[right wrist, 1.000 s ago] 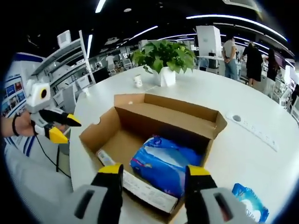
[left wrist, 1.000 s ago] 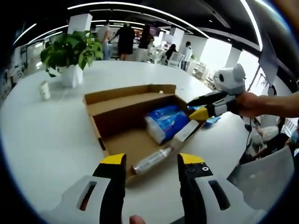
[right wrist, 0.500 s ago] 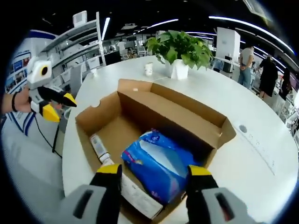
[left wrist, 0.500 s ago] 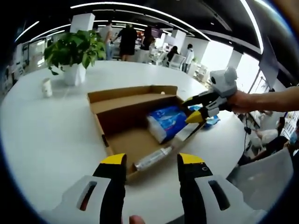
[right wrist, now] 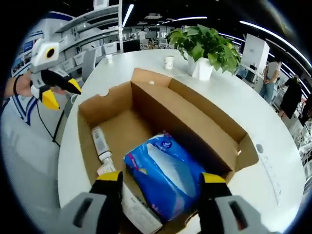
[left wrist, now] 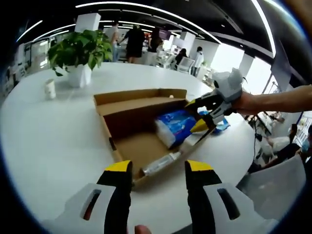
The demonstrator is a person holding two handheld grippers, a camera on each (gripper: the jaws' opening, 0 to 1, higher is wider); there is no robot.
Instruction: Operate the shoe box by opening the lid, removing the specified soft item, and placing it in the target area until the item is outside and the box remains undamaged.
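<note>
Cardboard shoe box sits with its top open on the white round table, so its contents are reachable from above; the blue soft pack, judged to be the item to remove, lies inside it on the box floor, directly ahead of and between the jaws of the right gripper; those jaws stand wide apart and hold nothing, straddling the pack's near end without visible contact, a stance that suits a descent and pinch on the pack. A small bottle and a flat white carton lie in the box to the left of the pack, beside the left jaw of this view; they should be kept out of the closing jaws. The left gripper hovers apart from the box, jaws open and empty, the box's near corner just beyond their tips; in the right gripper view it appears far left, off the table edge. Another blue packet rests on the table behind the right gripper. Beyond the jaws stand a potted plant and a small white cup; the room is an open office with strip ceiling lights and people standing in the distance.
</note>
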